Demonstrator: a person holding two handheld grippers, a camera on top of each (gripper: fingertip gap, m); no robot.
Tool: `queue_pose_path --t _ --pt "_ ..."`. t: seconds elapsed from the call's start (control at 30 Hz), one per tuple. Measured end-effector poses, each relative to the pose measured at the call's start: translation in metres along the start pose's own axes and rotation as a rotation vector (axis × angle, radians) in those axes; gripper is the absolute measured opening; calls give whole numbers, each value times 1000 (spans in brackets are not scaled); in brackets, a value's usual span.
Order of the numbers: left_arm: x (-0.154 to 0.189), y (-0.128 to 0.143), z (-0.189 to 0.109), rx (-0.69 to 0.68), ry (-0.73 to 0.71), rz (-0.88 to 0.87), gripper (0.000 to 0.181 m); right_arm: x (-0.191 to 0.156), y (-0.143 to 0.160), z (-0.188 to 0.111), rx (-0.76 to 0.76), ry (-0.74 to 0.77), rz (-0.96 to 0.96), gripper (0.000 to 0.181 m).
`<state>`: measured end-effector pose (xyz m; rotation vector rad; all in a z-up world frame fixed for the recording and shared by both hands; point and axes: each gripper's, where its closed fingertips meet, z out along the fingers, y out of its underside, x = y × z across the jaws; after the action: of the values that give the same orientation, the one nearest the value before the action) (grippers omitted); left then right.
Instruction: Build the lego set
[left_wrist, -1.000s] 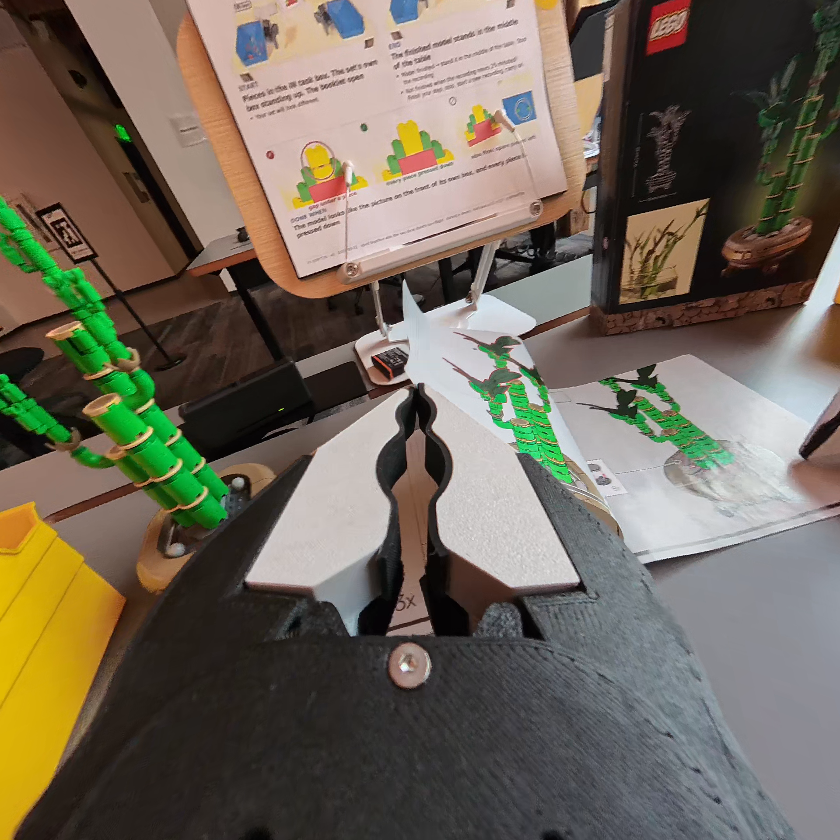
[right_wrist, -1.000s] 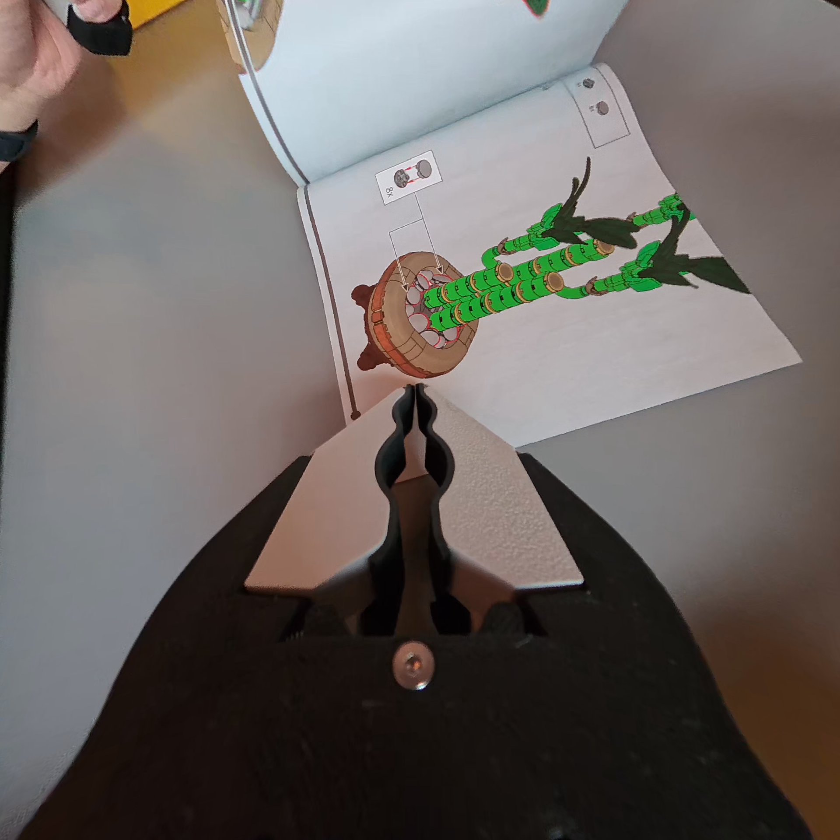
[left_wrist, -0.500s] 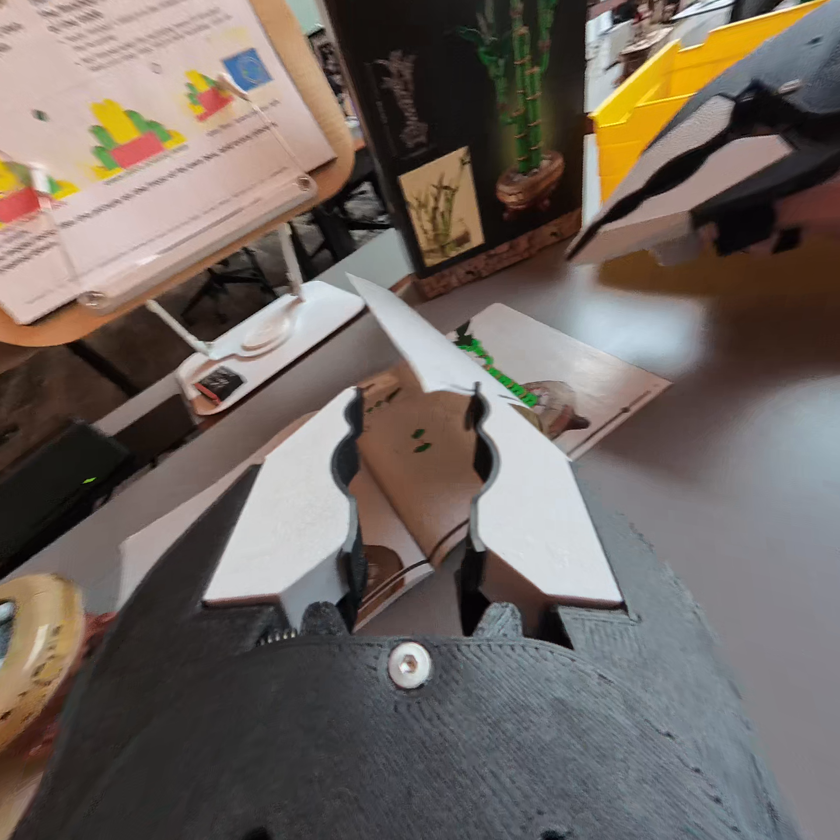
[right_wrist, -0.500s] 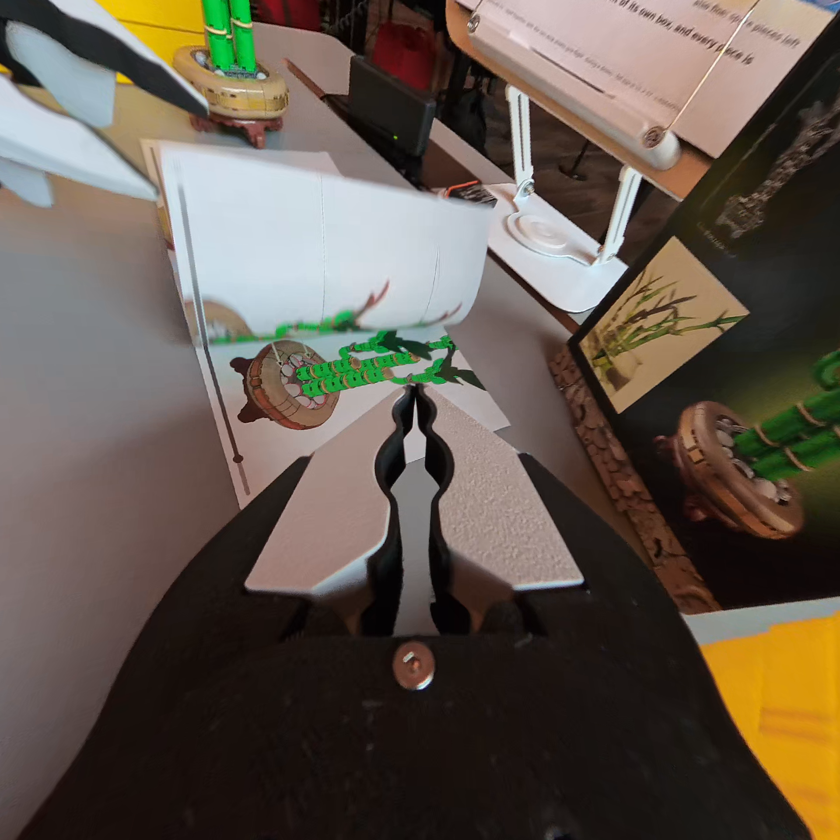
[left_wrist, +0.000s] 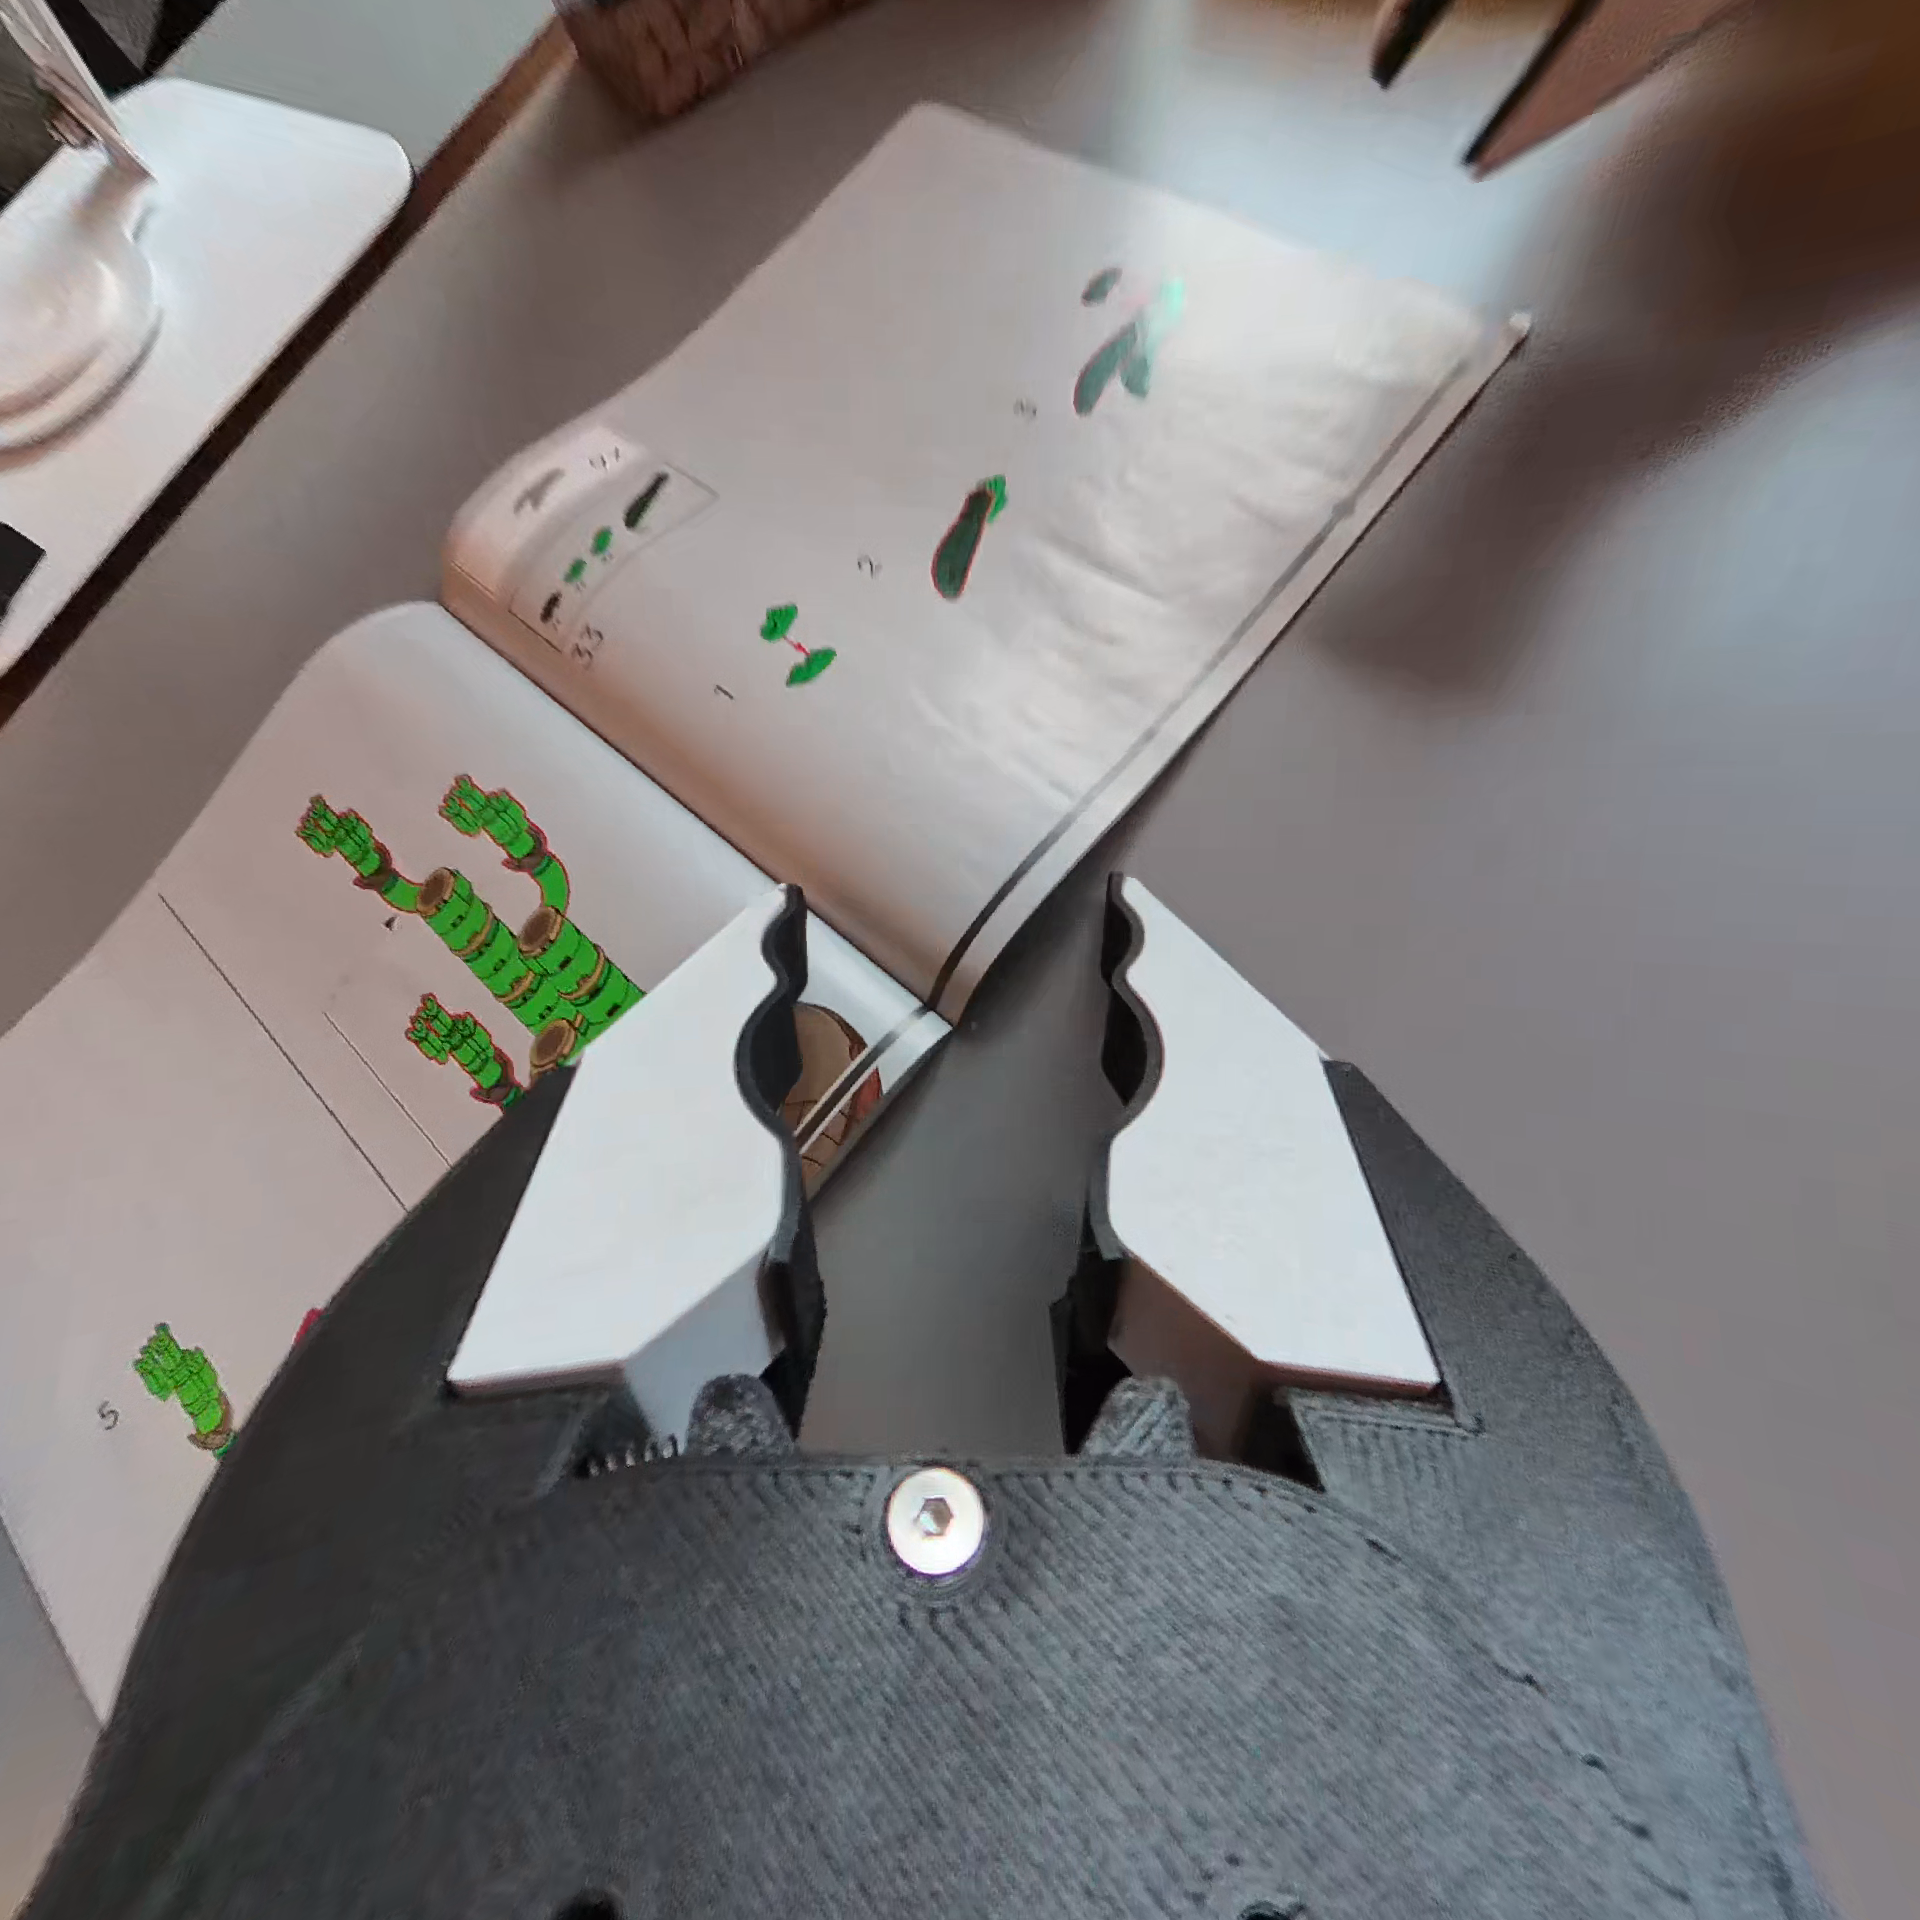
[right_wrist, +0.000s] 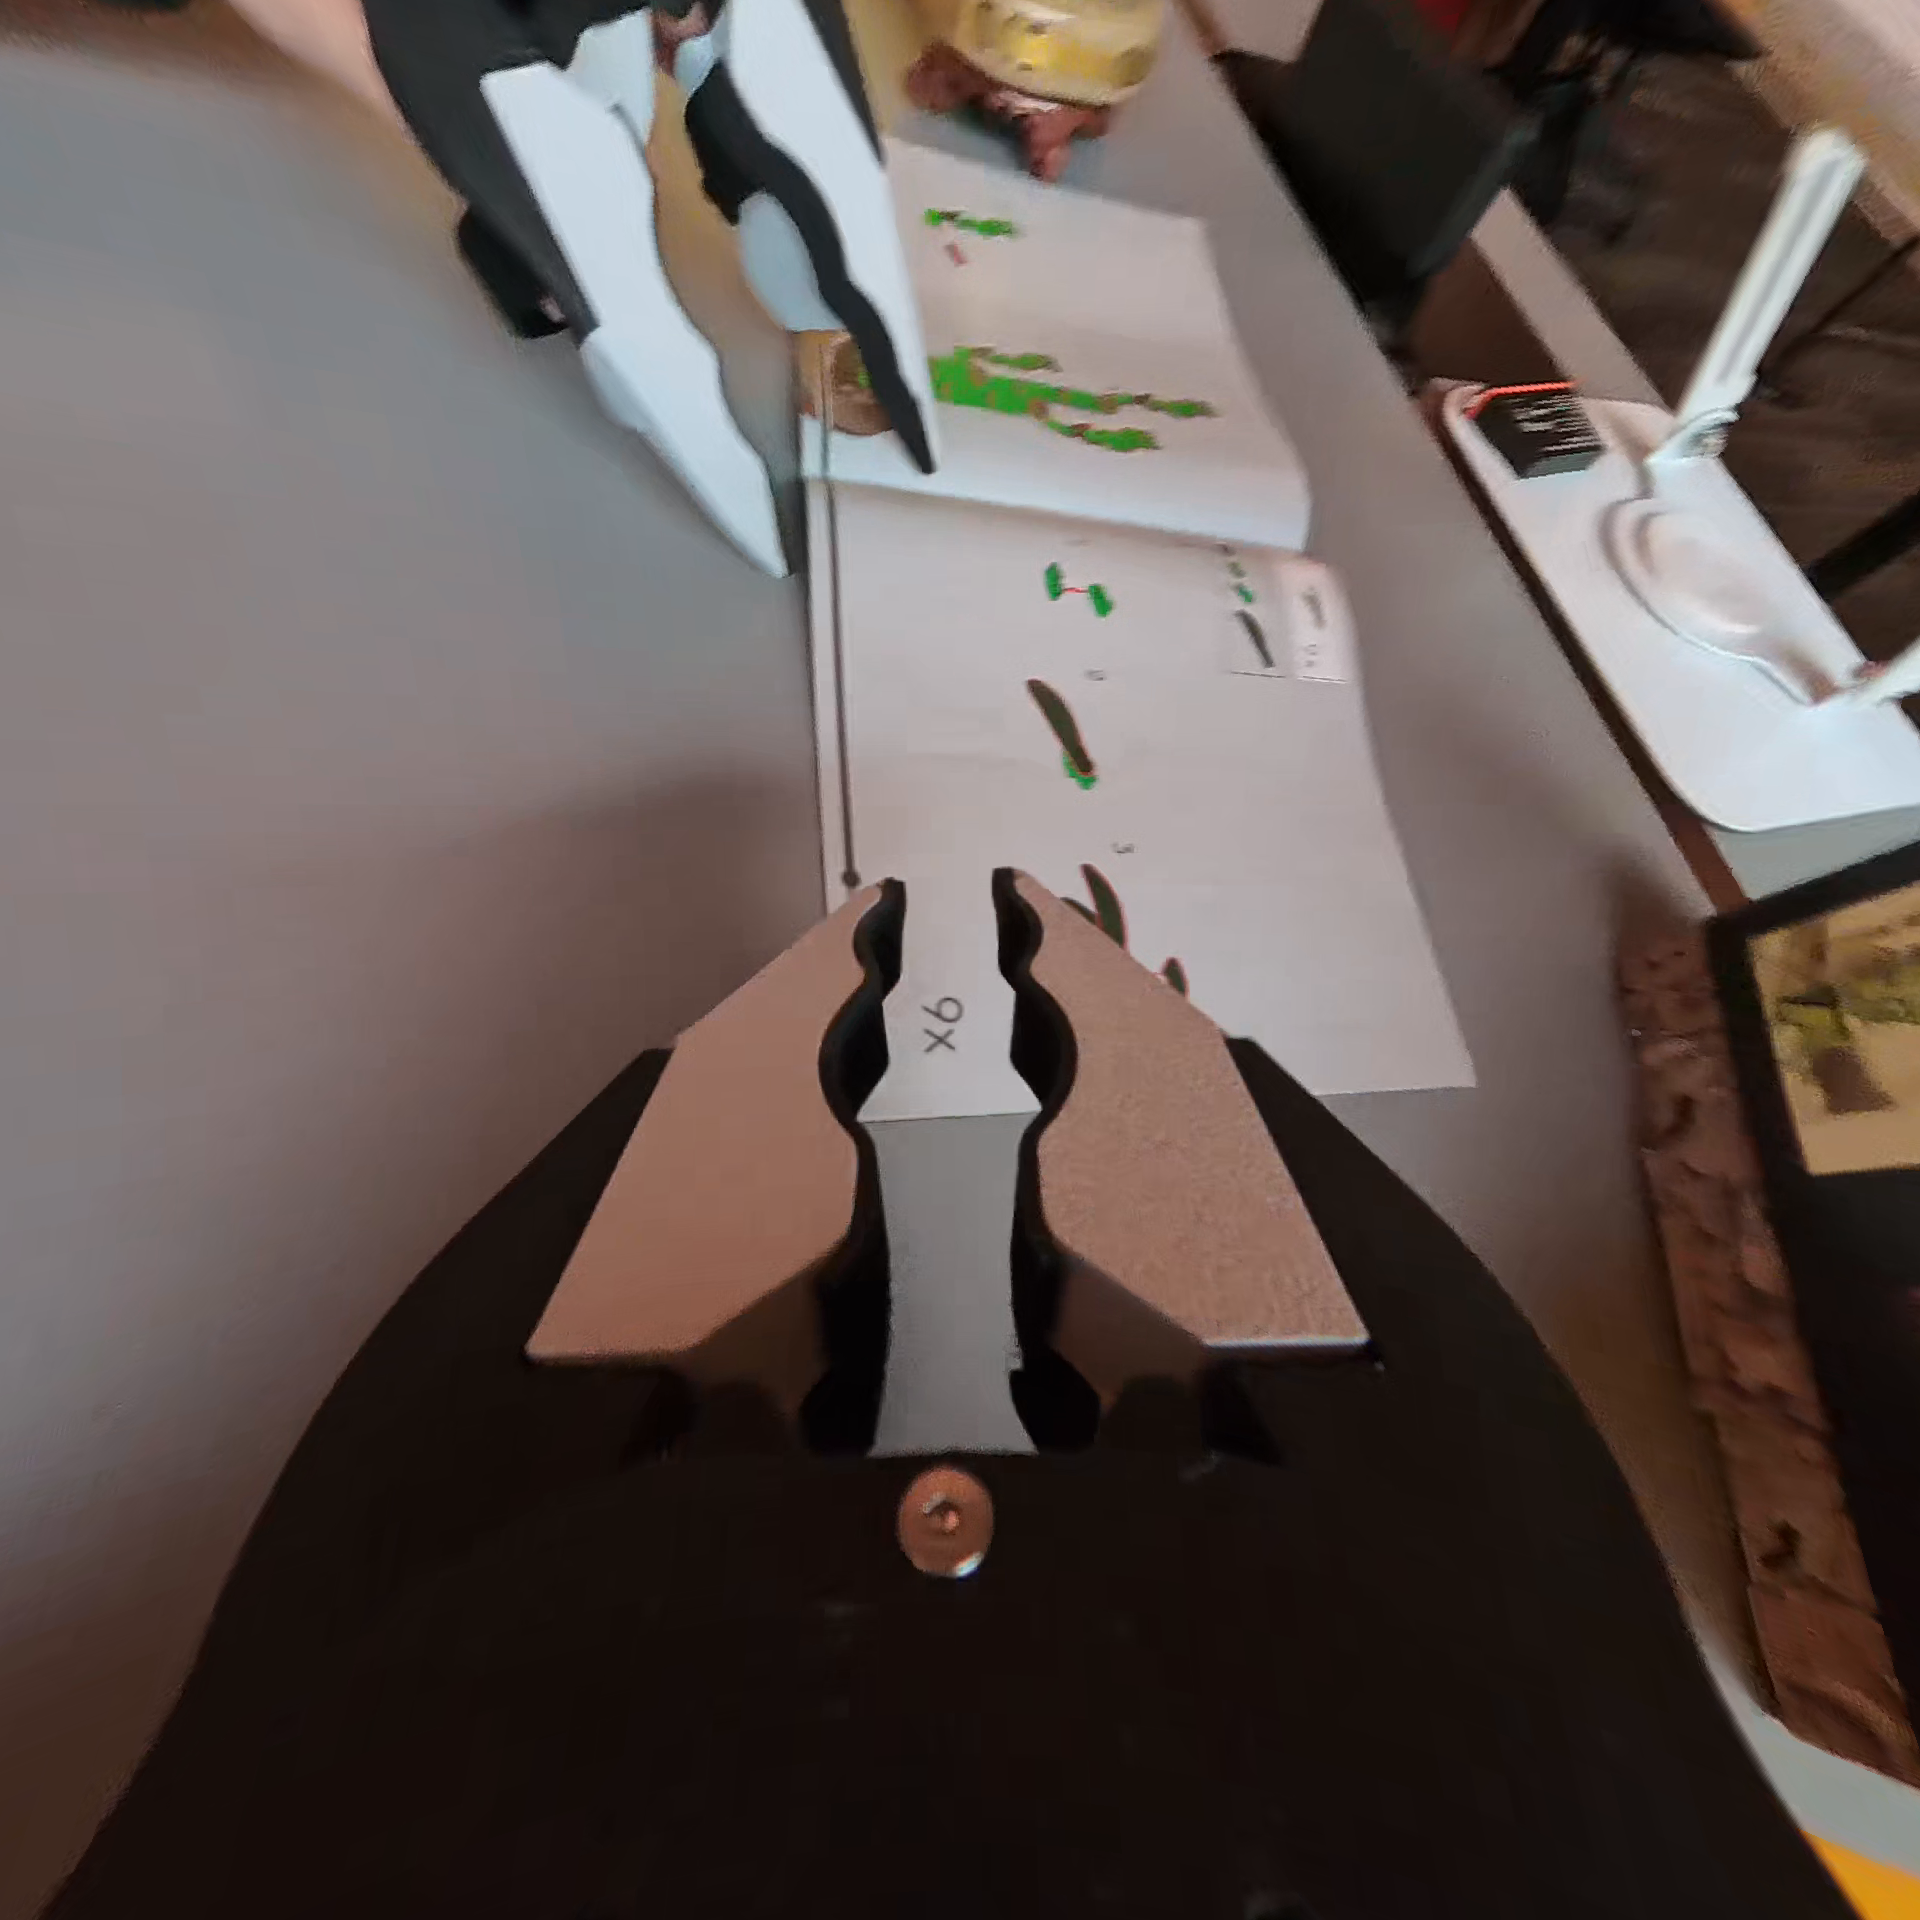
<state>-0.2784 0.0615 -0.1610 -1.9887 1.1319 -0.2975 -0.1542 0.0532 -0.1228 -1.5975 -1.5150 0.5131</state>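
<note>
The instruction booklet (left_wrist: 935, 520) lies open and flat on the grey table, showing green bamboo steps. My left gripper (left_wrist: 951, 899) is open and empty, low over the booklet's near edge at the spine. My right gripper (right_wrist: 948, 883) is open a little and empty, its tips over the near corner of the booklet's (right_wrist: 1143, 831) right page. The left gripper (right_wrist: 844, 509) also shows in the right wrist view, over the far page. The model's tan round base (right_wrist: 1039, 42) stands beyond the booklet; its green stalks are out of frame.
A white stand base (right_wrist: 1714, 644) with a small black item (right_wrist: 1538, 426) sits to the right of the booklet. The dark set box (right_wrist: 1818, 1091) stands at the right edge. The right gripper shows blurred in the left wrist view (left_wrist: 1507, 83). The gap from one gripper's tips to the other's is roughly 15 cm. About 20 cm separates my left fingertips from the model's tan round base (right_wrist: 1039, 42).
My left gripper let go of the page it held up and opened; the page now lies flat on a new spread. My right gripper opened slightly. Both moved low over the booklet.
</note>
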Motion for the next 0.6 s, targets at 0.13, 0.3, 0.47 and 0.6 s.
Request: queue_pose_path --t 0.13,0.3,0.47,0.6 --pt "4 -3 4 7 -1 -2 40 1 -4 4 27 21 -13 18" --pt "11 -11 14 9 19 -36 32 20 -8 -7 91 84 61 17" --pt "13 -16 22 7 55 -120 33 33 0 -1 70 123 168 17" --pt "11 -20 28 5 39 -125 33 33 4 5 59 130 176 17"
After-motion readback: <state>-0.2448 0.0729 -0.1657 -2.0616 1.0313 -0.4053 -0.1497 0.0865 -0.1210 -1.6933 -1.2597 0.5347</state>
